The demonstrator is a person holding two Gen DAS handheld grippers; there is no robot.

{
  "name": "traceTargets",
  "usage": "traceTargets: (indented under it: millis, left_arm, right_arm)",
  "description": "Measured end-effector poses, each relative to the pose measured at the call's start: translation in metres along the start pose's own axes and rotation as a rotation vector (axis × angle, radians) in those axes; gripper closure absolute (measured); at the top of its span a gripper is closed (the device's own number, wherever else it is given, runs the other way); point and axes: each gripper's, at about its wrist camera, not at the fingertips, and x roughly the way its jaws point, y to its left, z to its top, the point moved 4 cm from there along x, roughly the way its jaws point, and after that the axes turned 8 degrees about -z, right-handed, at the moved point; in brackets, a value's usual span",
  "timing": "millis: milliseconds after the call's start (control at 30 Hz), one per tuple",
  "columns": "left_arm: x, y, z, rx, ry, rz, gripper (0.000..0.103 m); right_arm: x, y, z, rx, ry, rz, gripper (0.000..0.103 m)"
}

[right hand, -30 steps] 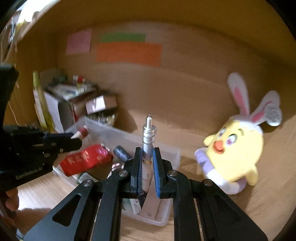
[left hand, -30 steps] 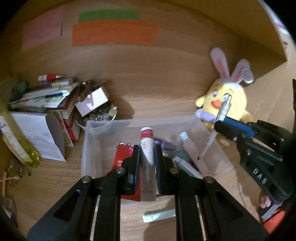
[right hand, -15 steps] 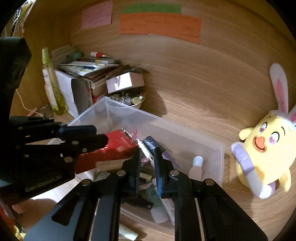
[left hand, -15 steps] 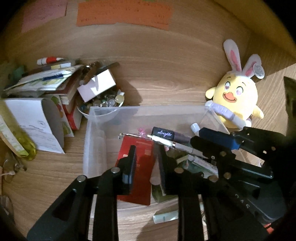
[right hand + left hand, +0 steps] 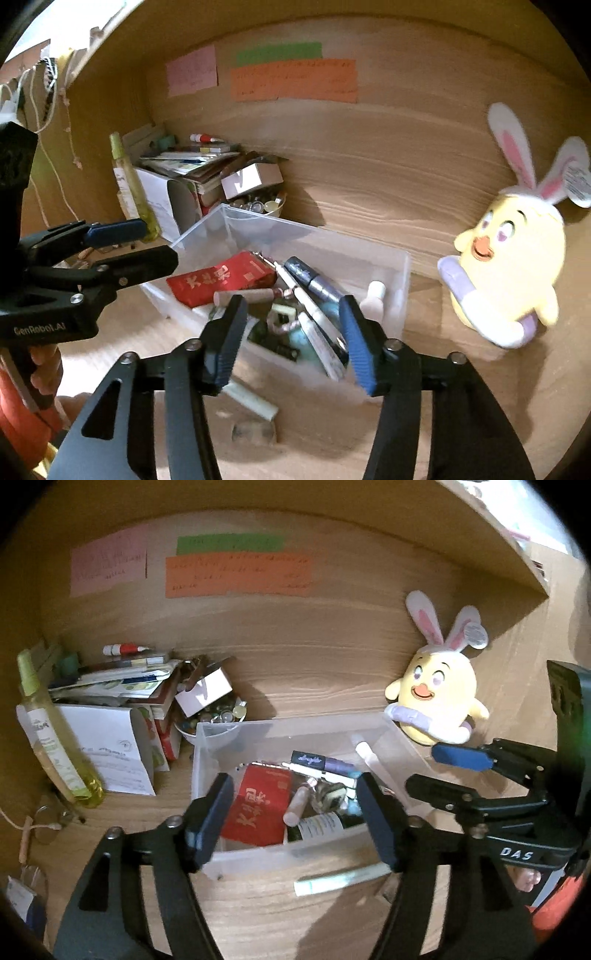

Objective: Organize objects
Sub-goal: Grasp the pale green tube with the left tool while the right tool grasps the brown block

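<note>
Jaws on both tools were opening with nothing between them: the left gripper (image 5: 295,812) and right gripper (image 5: 291,339) hung over the near rim of the clear bin (image 5: 280,731), apparently so items fall inside. A pale green tube (image 5: 341,878) lay outside on the desk, just before the bin. Inside lay a red packet (image 5: 262,808), a pink tube (image 5: 297,805) and a white pen (image 5: 314,314). Beyond, a plush chick (image 5: 436,698) stood right; a bowl of beads (image 5: 216,720) and stacked papers (image 5: 122,675) crowded the left.
</note>
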Motion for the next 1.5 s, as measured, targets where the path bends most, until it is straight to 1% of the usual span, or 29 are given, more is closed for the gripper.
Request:
traceTargets:
  millis: [33,67,100,233,333,467,633,767,800,833,867,900,933,1000,1167,1267,1300,1367,1433,1467,1500]
  left_arm:
    - [-0.003,-0.002,-0.002,0.003,-0.002,0.001,0.025]
    - [-0.005,-0.004,-0.005,0.005,-0.002,0.002,0.023]
    - [-0.007,-0.005,-0.009,0.005,-0.001,0.002,0.019]
    - [-0.009,-0.007,-0.026,-0.004,0.029,-0.006,0.015]
    - [-0.005,-0.005,-0.042,-0.023,0.072,-0.014,0.014]
    - [0.005,-0.001,-0.063,-0.036,0.134,-0.01,0.014]
    - [0.021,0.002,-0.086,-0.042,0.212,-0.015,0.014]
    - [0.037,-0.001,-0.095,-0.026,0.269,-0.037,0.014]
    - [0.043,-0.003,-0.096,-0.014,0.286,-0.046,0.014]
    - [0.047,-0.005,-0.096,-0.004,0.3,-0.053,0.014]
    - [0.052,-0.005,-0.097,0.004,0.314,-0.056,0.014]
    - [0.058,-0.007,-0.096,0.013,0.327,-0.062,0.014]
    - [0.062,-0.009,-0.095,0.023,0.335,-0.072,0.014]
    - [0.07,-0.013,-0.092,0.044,0.351,-0.082,0.014]
    - [0.083,-0.028,-0.085,0.129,0.364,-0.098,0.014]
    - [0.09,-0.038,-0.084,0.165,0.382,-0.14,0.015]
    - [0.091,-0.039,-0.085,0.17,0.385,-0.142,0.016]
    - [0.093,-0.042,-0.089,0.187,0.398,-0.142,0.026]
    - [0.095,-0.042,-0.095,0.183,0.425,-0.15,0.041]
    - [0.095,-0.041,-0.099,0.175,0.44,-0.159,0.042]
    - [0.092,-0.041,-0.1,0.181,0.429,-0.147,0.045]
  right_arm:
    - [-0.005,-0.002,-0.004,0.004,-0.005,0.002,0.048]
    - [-0.01,-0.003,-0.008,0.01,-0.007,0.004,0.046]
    - [-0.011,-0.004,-0.011,0.013,-0.007,0.007,0.045]
    - [-0.015,-0.006,-0.032,0.021,0.024,0.023,0.045]
    - [-0.012,-0.005,-0.049,0.03,0.06,0.038,0.045]
    - [0.002,0.001,-0.076,0.033,0.14,0.074,0.045]
    - [0.025,0.021,-0.102,-0.028,0.237,0.089,0.045]
    - [0.036,0.028,-0.107,-0.066,0.256,0.062,0.045]
    - [0.037,0.028,-0.108,-0.069,0.257,0.067,0.045]
    - [0.039,0.028,-0.109,-0.071,0.259,0.072,0.05]
    - [0.038,0.027,-0.109,-0.073,0.249,0.064,0.059]
    - [0.038,0.026,-0.11,-0.074,0.249,0.067,0.064]
    - [0.037,0.024,-0.109,-0.072,0.249,0.072,0.066]
    - [0.034,0.019,-0.11,-0.05,0.245,0.087,0.066]
    - [0.023,0.002,-0.116,-0.009,0.234,0.074,0.066]
    - [0.017,-0.01,-0.121,0.023,0.236,0.07,0.066]
    - [0.014,-0.014,-0.123,0.035,0.237,0.068,0.066]
    - [0.011,-0.02,-0.125,0.055,0.236,0.07,0.066]
    - [0.009,-0.025,-0.125,0.068,0.234,0.071,0.066]
    - [0.009,-0.027,-0.125,0.073,0.232,0.072,0.066]
    - [0.008,-0.028,-0.124,0.078,0.229,0.073,0.066]
